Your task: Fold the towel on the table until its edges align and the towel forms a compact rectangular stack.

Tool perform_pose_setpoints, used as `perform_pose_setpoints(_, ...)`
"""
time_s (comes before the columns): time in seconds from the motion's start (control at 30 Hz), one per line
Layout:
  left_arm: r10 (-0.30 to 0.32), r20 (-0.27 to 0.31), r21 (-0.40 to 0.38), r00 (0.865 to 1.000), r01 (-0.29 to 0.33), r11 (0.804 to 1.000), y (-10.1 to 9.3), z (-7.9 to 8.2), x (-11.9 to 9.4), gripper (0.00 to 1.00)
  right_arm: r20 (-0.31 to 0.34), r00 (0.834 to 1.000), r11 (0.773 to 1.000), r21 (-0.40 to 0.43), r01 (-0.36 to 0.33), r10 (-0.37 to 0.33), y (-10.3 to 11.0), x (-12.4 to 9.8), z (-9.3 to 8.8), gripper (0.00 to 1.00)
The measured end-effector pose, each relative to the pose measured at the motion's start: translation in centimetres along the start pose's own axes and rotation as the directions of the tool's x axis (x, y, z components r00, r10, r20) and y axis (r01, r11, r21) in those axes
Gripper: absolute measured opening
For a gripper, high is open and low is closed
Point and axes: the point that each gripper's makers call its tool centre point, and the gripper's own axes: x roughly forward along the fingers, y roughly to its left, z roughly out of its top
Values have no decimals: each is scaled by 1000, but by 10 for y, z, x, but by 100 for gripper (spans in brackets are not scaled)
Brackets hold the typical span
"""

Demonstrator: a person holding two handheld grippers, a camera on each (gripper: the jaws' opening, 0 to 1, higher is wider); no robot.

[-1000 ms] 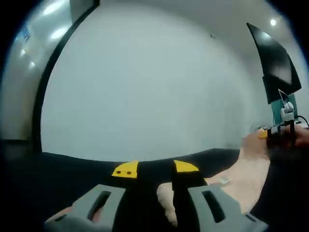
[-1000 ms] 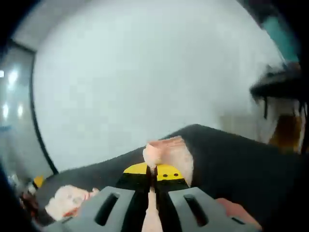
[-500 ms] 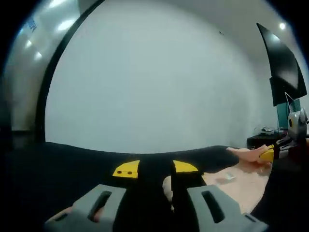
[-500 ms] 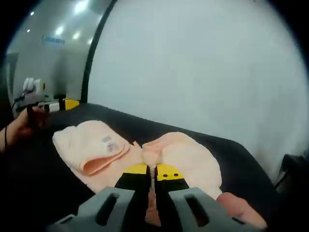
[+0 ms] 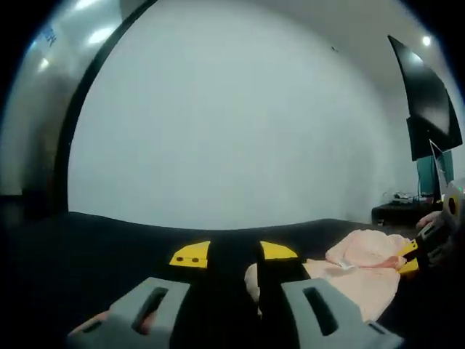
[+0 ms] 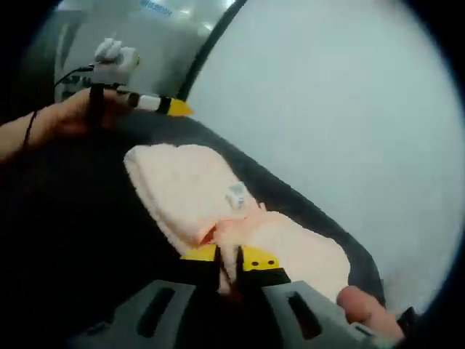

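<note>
Between right gripper (image 6: 227, 256) fingers: pink towel (image 6: 196, 189) fold pinched, jaws pressed together; rest of towel spreads ahead on dark table (image 6: 87, 218). Left gripper (image 5: 231, 254) fingers spread apart; towel (image 5: 363, 265) lies just right of right finger.

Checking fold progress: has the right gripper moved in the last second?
Yes. The right gripper, shut on the towel, has dropped from above the far table edge down onto the towel in the left gripper view.

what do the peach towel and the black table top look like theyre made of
The peach towel looks like soft terry cotton: matte, fuzzy, with rounded folds and a small sewn label. The black table top seems cloth-covered or matte-coated; it is dark and unreflective, too dim to tell which.
</note>
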Motion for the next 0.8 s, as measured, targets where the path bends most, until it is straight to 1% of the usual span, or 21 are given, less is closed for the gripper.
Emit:
perform_pose_setpoints(0.03,-2,-1,0,1000,2,1000,0,0,0,25,27,996,996,42,-81,80,8,-6,5,29)
perform_pose_setpoints(0.07,-5,-1,-1,1000,5,1000,-2,0,0,25,47,989,988,59,-145,142,10,-17,11,30)
perform_pose_setpoints(0.1,-6,-2,-2,1000,6,1000,-3,0,0,25,93,981,983,59,-176,171,-1,-29,24,27)
perform_pose_setpoints(0.13,-7,-3,-3,1000,7,1000,-3,-1,0,25,136,981,984,96,-152,138,-18,-35,34,20)
perform_pose_setpoints(0.17,-7,-6,-3,1000,7,1000,-2,-1,0,25,168,980,985,122,-125,103,-38,-39,44,20)
perform_pose_setpoints(0.2,-9,-10,-2,1000,9,1000,-3,-2,0,25,226,973,996,70,-59,42,-84,-45,63,20)
perform_pose_setpoints(0.23,-10,-13,-2,1000,10,1000,-4,-2,0,25,224,974,999,39,-20,10,-105,-42,65,20)
perform_pose_setpoints(0.27,-13,-13,0,1000,13,1000,-5,-2,0,25,198,980,1000,11,-9,6,-129,-33,61,20)
perform_pose_setpoints(0.3,-15,-14,2,1000,15,1000,-5,-2,0,25,132,990,998,25,-57,53,-140,-17,48,19)
perform_pose_setpoints(0.33,-17,-16,5,1000,17,1000,-6,-3,0,25,80,992,995,38,-96,93,-149,-1,35,19)
perform_pose_setpoints(0.37,-19,-21,9,1000,19,1000,-6,-4,0,25,42,993,993,18,-113,112,-157,16,24,19)
perform_pose_setpoints(0.4,-18,-25,13,1000,18,1000,-6,-4,0,25,10,990,990,-27,-140,140,-159,31,15,19)
perform_pose_setpoints(0.43,-16,-28,15,999,16,1000,-6,-5,0,25,0,985,983,-58,-172,172,-156,47,10,19)
perform_pose_setpoints(0.47,-15,-29,13,999,16,1000,-5,-5,0,25,-13,974,973,-49,-228,227,-149,58,3,19)
perform_pose_setpoints(0.5,-12,-28,5,1000,12,1000,-3,-5,0,25,-46,953,953,-27,-301,299,-134,65,-8,21)
perform_pose_setpoints(0.53,-11,-29,-1,1000,11,1000,-3,-6,0,25,-48,944,945,-1,-326,326,-128,74,-15,23)
perform_pose_setpoints(0.57,-6,-31,-6,999,6,1000,-2,-7,0,25,-85,942,946,-6,-325,324,-130,84,-25,23)
perform_pose_setpoints(0.6,-5,-36,-13,999,5,1000,2,-8,1,25,-118,939,945,-1,-327,324,-130,89,-35,15)
perform_pose_setpoints(0.63,-5,-38,-19,999,4,1000,3,-8,1,25,-113,935,941,-9,-338,335,-121,86,-36,7)
perform_pose_setpoints(0.67,-4,-37,-24,999,3,1000,4,-9,1,25,-92,933,937,-14,-350,347,-119,86,-32,4)
perform_pose_setpoints(0.8,-13,-36,-26,999,12,1000,0,-9,2,24,9,944,944,26,-329,329,-124,82,-9,1)
